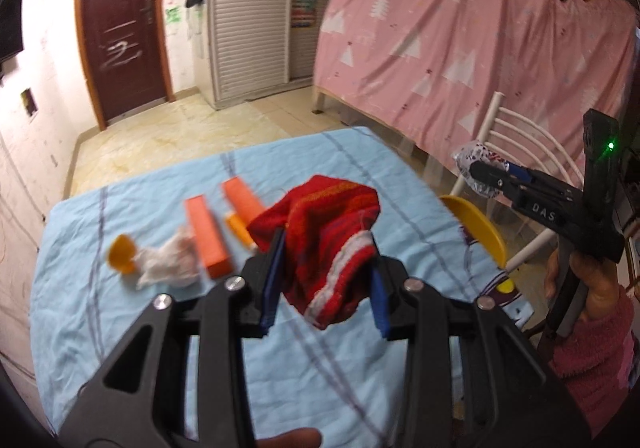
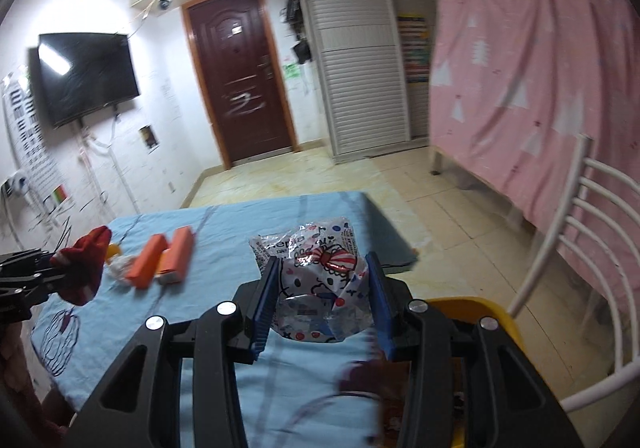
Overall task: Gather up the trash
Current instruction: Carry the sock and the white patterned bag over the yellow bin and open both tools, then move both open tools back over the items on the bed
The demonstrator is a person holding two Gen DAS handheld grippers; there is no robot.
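Note:
My left gripper (image 1: 326, 280) is shut on a red knitted sock (image 1: 328, 236) with a white cuff, lifted above the light blue tablecloth (image 1: 160, 328). My right gripper (image 2: 322, 302) is shut on a crinkled printed plastic wrapper (image 2: 320, 272), also clear of the cloth. In the left wrist view the right gripper (image 1: 480, 176) shows at the right with the wrapper (image 1: 470, 160) in its tips. On the cloth lie two orange boxes (image 1: 208, 236) (image 1: 242, 200), a crumpled white tissue (image 1: 170, 262) and an orange peel piece (image 1: 120, 254). The left gripper (image 2: 60, 268) with the sock (image 2: 86, 264) appears at the left of the right wrist view.
A white-backed chair with a yellow seat (image 1: 478, 230) stands at the table's right side. A pink curtain (image 1: 460, 40) hangs behind it. Tiled floor (image 2: 312, 176), a brown door (image 2: 240, 72) and a wall television (image 2: 86, 76) lie beyond the table. A person's hand in a pink sleeve (image 1: 596, 348) holds the right gripper.

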